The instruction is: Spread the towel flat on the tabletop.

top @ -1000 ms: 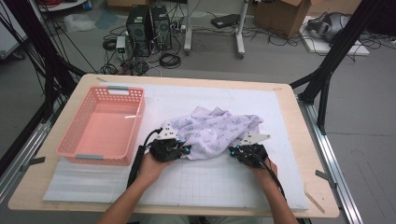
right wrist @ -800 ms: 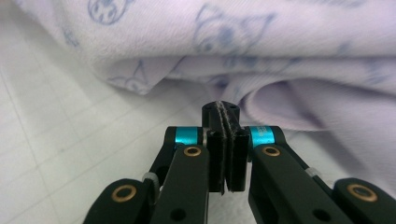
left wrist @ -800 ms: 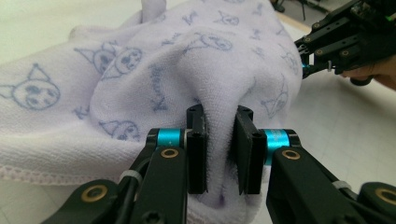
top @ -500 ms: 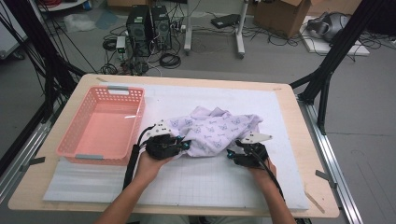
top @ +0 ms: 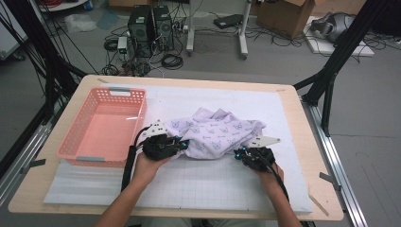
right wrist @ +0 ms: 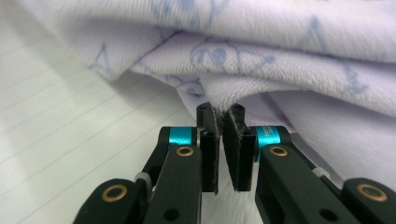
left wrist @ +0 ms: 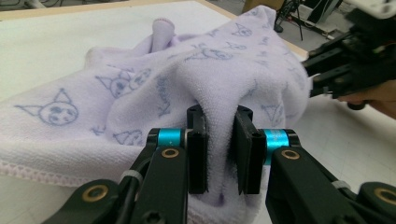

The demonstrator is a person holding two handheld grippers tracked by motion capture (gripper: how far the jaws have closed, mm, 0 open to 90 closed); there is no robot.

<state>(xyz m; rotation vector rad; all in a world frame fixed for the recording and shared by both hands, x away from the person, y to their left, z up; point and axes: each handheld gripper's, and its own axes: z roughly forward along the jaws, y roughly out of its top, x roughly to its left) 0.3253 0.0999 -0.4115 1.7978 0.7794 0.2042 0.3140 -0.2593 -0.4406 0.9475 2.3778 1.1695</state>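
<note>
1. High view: lilac terry towel with blue cat-face print [top: 217, 135] lies bunched mid-worktop on the white gridded mat [top: 213, 184], just right of the pink plastic mesh basket [top: 101, 127]. Left gripper [top: 180, 143] sits at the towel's near-left edge, right gripper [top: 239, 152] at its near-right edge. Well-apart grips on the same near edge look like a setup for spreading or folding it.
2. Left gripper view: fingers [left wrist: 198, 149] clenched on a thick fold of the towel [left wrist: 140, 93], cloth packed between the pads. The fold rises out of the grip and the rest drapes away over the mat, so the hold looks secure. The other gripper [left wrist: 327, 74] shows far right at the cloth's far side.
3. Right gripper view: fingers [right wrist: 210, 154] have just closed, and they pinch a thin bit of towel [right wrist: 280, 60] hem at the tips only. Layers hang above, the mat [right wrist: 70, 140] is bare to the left. Shallow bite; could slip under tension.
</note>
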